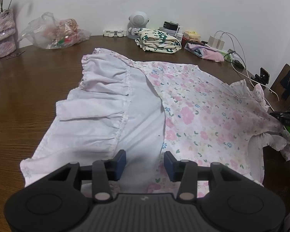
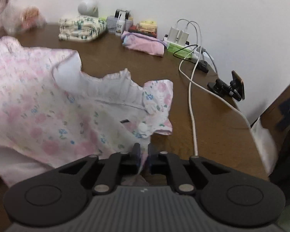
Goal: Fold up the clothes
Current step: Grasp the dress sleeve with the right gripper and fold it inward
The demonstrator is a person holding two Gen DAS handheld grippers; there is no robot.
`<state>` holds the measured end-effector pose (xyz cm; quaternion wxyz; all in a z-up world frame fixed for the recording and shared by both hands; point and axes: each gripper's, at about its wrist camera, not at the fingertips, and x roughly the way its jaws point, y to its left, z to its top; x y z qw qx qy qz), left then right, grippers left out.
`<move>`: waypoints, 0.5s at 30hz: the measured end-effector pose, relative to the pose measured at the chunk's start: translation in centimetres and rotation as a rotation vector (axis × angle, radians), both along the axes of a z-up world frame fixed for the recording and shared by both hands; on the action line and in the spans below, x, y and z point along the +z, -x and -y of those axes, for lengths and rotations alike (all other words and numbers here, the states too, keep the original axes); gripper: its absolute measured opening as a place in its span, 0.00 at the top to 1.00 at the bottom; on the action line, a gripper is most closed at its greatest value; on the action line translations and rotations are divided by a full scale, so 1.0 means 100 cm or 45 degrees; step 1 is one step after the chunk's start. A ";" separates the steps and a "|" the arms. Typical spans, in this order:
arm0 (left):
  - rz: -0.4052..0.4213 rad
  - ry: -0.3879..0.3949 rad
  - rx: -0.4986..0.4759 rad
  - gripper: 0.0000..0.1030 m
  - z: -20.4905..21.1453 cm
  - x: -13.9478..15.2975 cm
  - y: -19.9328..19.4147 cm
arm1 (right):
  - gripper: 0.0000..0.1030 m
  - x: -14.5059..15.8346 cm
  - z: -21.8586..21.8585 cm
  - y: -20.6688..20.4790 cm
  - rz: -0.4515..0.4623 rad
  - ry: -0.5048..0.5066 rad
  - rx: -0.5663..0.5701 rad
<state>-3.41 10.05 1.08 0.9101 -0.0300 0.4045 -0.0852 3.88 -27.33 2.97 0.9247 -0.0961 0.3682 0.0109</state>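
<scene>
The floral dress lay spread on the wooden table, one side turned over and most folding left. My right gripper pinched its ruffled sleeve; my left gripper hovered apart. Folded clothes sat far back.
</scene>
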 end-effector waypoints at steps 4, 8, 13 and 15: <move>0.002 -0.005 -0.004 0.58 0.000 0.000 0.000 | 0.86 0.013 0.007 0.015 0.018 -0.208 0.084; 0.002 -0.005 -0.004 0.57 0.000 0.000 0.002 | 0.86 -0.005 0.006 0.007 -0.047 -0.176 0.029; 0.001 0.015 -0.003 0.57 -0.004 0.001 0.005 | 0.86 -0.011 0.011 -0.011 -0.019 -0.028 -0.107; -0.007 0.017 0.005 0.57 -0.005 0.002 0.004 | 0.81 -0.012 0.017 -0.019 -0.010 -0.064 -0.162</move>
